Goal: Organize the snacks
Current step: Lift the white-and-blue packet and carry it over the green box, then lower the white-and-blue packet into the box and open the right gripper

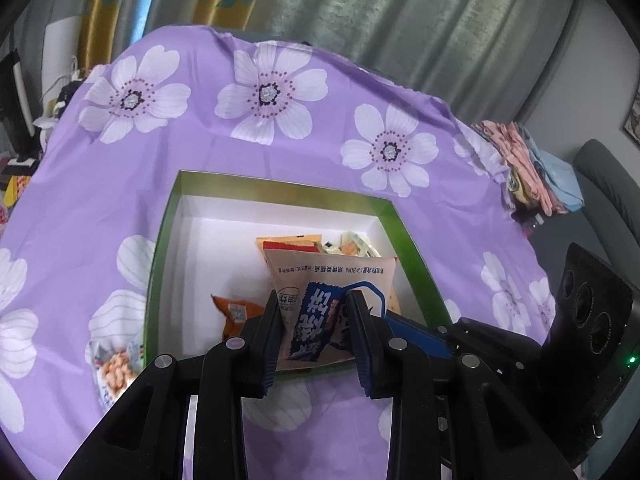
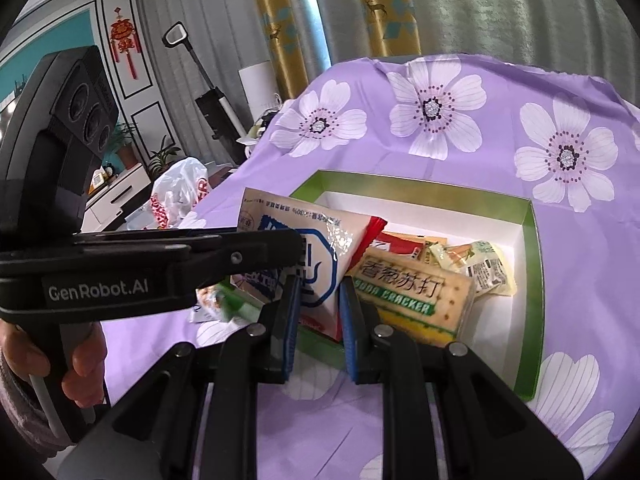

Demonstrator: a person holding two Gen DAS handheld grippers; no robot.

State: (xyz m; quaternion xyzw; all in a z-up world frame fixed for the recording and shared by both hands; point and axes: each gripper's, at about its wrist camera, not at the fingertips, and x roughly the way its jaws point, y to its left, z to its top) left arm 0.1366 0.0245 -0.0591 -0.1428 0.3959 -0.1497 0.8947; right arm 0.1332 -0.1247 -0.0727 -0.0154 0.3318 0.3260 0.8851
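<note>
Both claws pinch one beige-and-blue snack packet over the green box.

The left claw point(image 1: 314, 320) and right claw point(image 2: 318, 312) each clamp the snack packet point(image 1: 320, 280) above the box point(image 1: 404, 236)'s near edge; inside lie a soda cracker pack point(image 2: 416, 300) and small sachets point(image 2: 486, 266), on the purple floral cloth point(image 1: 224, 160).
</note>
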